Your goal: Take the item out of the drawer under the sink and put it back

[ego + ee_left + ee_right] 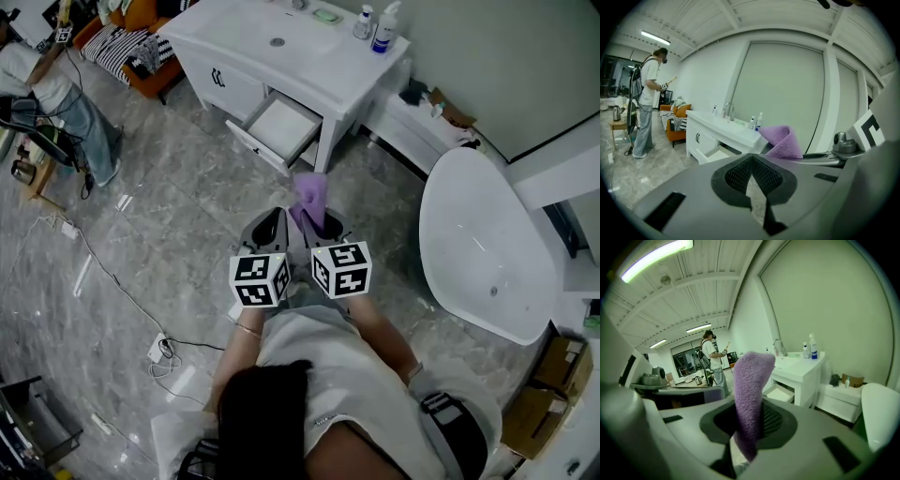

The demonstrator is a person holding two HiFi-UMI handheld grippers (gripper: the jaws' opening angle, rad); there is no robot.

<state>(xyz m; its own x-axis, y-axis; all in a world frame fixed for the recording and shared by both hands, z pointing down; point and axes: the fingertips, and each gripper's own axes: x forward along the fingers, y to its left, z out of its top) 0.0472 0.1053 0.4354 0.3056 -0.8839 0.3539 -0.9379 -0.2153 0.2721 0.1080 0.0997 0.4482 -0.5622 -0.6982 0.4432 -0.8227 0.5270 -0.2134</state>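
Head view is showing the right tongs point(325, 228) gripping a purple cloth point(310, 195). The cloth's long axis is pointing toward the open drawer point(281, 127), which is lying straight ahead, well apart, under the sink counter point(234, 37). Left tongs point(272, 228) are sitting closed and empty. Right tongs are judged marginally nearer the drawer. Bottles point(384, 28) above the drawer are showing no legible labels.

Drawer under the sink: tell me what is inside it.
The open drawer shows only a bare white bottom; nothing lies in the visible part. Its rear runs under the vanity top and is covered. The purple cloth is clamped in the right gripper.
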